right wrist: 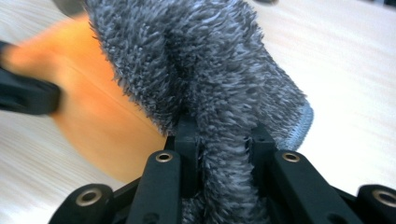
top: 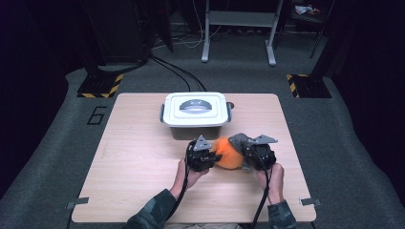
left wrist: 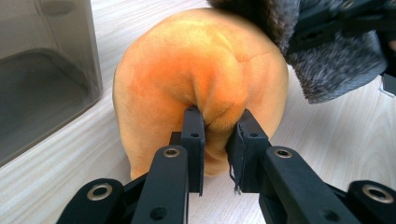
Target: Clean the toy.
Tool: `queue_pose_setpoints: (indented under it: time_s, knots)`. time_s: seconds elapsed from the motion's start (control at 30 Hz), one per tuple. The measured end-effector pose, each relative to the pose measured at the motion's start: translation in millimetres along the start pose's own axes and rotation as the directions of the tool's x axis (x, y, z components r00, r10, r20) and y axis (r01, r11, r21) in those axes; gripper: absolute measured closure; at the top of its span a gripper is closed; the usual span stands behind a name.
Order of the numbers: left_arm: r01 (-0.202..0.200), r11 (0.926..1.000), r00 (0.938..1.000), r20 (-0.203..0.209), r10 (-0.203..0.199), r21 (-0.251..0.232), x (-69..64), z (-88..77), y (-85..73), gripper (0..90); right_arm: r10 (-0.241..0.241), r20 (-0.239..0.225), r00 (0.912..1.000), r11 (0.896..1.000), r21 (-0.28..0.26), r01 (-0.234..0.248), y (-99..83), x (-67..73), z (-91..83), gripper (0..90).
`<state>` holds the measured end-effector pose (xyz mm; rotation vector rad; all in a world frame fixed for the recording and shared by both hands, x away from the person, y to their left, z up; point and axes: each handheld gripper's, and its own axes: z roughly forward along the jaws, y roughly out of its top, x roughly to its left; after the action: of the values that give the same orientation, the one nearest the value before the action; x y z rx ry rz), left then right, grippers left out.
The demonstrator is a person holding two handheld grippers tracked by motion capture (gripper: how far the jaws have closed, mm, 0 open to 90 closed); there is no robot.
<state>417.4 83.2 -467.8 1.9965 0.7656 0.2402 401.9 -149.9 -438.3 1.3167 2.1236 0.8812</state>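
Plush orange toy (left wrist: 196,74) soft, light, squashy; my left gripper (left wrist: 217,144) pinching fabric fold, right gripper (right wrist: 219,140) clamped on grey fuzzy cloth (right wrist: 205,70). Grip deep, else fabric slips.

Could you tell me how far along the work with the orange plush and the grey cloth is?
Done: both are gripped. The left gripper pinches the orange plush; the right gripper clamps the grey cloth draped on it. Left: the lidded box behind stays closed, untouched.
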Motion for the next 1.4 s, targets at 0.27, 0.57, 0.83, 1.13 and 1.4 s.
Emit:
queue_pose_setpoints:
  time_s: [0.27, 0.57, 0.83, 1.13, 1.4]
  knots:
    - [0.0, 1.0, 1.0, 0.003, 0.0, 0.002, 0.6, 1.1, -0.1, 77.4, 0.094, 0.006, 0.9955, 0.994, 0.061, -0.095, -22.2, -22.2, 17.8, 72.1]
    - [0.005, 1.0, 1.0, 0.001, -0.005, 0.001, 2.5, 1.3, -0.6, 77.5, 0.13, -0.006, 0.9915, 0.981, 0.146, -0.128, -40.2, -30.6, 46.9, 72.0]
    - [0.012, 0.9999, 0.9999, 0.01, -0.012, -0.006, 4.3, 0.5, -1.4, 77.4, 0.147, 0.012, 0.989, 0.988, 0.052, -0.148, -28.4, -36.0, 14.5, 72.0]
    - [0.007, 0.9998, 0.9997, 0.024, -0.006, -0.017, 5.6, 0.5, -2.8, 73.1, 0.06, -0.061, 0.9963, 0.998, -0.014, -0.061, -8.8, -10.4, 5.3, 72.3]
    - [-0.046, 0.9989, 0.9986, -0.029, 0.045, -0.006, 2.6, -3.7, -4.5, 53.6, 0.064, -0.05, 0.9967, 0.998, -0.014, -0.065, -5.7, -12.6, 5.5, 72.3]
